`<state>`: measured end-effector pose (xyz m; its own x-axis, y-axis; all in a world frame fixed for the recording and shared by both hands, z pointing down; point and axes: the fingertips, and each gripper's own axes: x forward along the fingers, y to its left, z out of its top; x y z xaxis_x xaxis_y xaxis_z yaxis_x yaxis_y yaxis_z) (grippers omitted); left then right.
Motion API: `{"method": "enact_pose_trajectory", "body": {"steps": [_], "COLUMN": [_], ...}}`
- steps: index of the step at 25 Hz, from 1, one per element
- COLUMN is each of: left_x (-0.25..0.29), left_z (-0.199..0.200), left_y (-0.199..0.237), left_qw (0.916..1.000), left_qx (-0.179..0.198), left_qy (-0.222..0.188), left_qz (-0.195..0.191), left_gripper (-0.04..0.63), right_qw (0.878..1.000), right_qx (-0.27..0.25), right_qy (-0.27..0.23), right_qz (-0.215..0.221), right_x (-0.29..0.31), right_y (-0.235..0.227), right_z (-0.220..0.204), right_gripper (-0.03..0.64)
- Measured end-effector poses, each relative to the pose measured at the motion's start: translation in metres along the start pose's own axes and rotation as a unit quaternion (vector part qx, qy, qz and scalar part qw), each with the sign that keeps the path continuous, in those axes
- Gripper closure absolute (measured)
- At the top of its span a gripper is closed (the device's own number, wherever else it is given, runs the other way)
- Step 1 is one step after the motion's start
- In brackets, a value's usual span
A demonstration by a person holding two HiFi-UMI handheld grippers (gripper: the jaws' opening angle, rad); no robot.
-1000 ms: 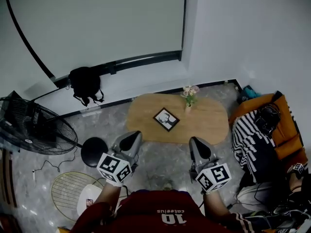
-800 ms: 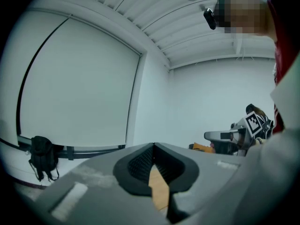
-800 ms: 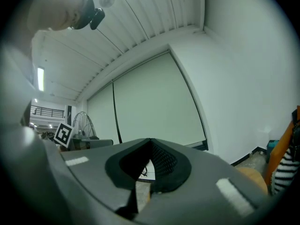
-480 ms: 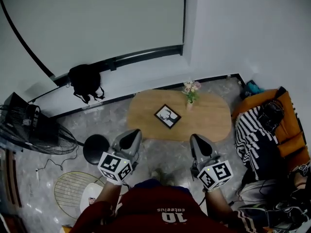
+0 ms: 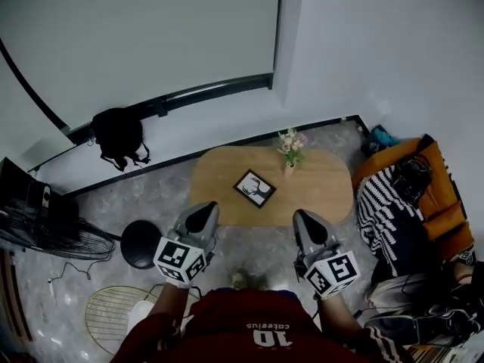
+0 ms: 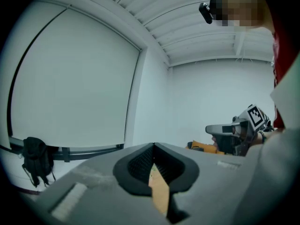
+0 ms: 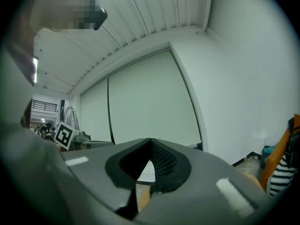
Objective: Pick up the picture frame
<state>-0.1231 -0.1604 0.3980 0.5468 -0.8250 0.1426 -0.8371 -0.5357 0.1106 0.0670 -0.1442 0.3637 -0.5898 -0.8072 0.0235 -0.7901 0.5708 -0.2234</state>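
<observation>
The picture frame (image 5: 255,188) lies flat on the oval wooden table (image 5: 325,195), turned cornerwise, a little left of the table's middle; it has a dark border and a pale picture with a dark figure. A small vase of pale flowers (image 5: 290,151) stands upright near the table's far edge, to the right of the frame and apart from it.

Both grippers are held over the grey speckled floor (image 5: 249,248) on the near side of the table, well short of the frame and touching nothing; the left gripper (image 5: 202,210) points toward the table's left part, the right gripper (image 5: 302,219) toward its near edge right of the frame; each carries a cube with square markers at its rear. In the left gripper view the jaws are closed tip to tip with nothing between them, only a sliver of tan table showing through the gap below the tips; in the right gripper view the jaws likewise meet at the tips and hold nothing.

A black backpack (image 5: 117,134) sits at the dark rail along the white wall, far left; a round black stool (image 5: 141,242) stands just left of the left gripper; a black fan (image 5: 45,221) is at the left edge; a round wire grille (image 5: 113,308) lies on the floor by the person's left arm. At the right an orange seat (image 5: 442,203) carries a black-and-white striped cloth (image 5: 382,214).
</observation>
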Motion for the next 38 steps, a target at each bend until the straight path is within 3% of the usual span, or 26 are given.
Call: {"method": "enact_pose_trajectory", "body": {"steps": [11, 12, 13, 18, 23, 29, 38], "left_x": [0.014, 0.015, 0.016, 0.028, 0.046, 0.086, 0.155], "left_z": [0.002, 0.001, 0.001, -0.001, -0.012, -0.046, -0.132], "left_y": [0.029, 0.029, 0.029, 0.028, 0.029, 0.044, 0.061], "left_qw": [0.9972, 0.9969, 0.9966, 0.9957, 0.9961, 0.9967, 0.9913], "left_qx": [0.058, 0.061, 0.063, 0.065, 0.063, 0.049, 0.078], "left_qy": [-0.01, -0.011, -0.011, -0.017, -0.01, 0.016, 0.079], "left_qz": [-0.045, -0.048, -0.051, -0.064, -0.061, -0.063, -0.07], "left_gripper": [0.595, 0.584, 0.526, 0.434, 0.422, 0.422, 0.422], "right_qw": [0.999, 0.999, 0.999, 0.999, 0.999, 0.999, 0.998], "right_qx": [-0.011, -0.012, -0.013, -0.01, -0.008, -0.012, -0.034], "right_qy": [-0.013, -0.012, -0.01, 0.0, 0.001, 0.003, 0.028], "right_qz": [-0.033, -0.034, -0.035, -0.038, -0.033, -0.036, -0.034], "right_x": [0.024, 0.024, 0.024, 0.025, 0.026, 0.035, 0.054], "right_y": [0.022, 0.023, 0.023, 0.019, 0.007, -0.025, -0.074], "right_z": [-0.006, -0.007, -0.007, -0.014, -0.019, -0.023, -0.051], "right_gripper": [0.614, 0.614, 0.614, 0.614, 0.614, 0.614, 0.614]}}
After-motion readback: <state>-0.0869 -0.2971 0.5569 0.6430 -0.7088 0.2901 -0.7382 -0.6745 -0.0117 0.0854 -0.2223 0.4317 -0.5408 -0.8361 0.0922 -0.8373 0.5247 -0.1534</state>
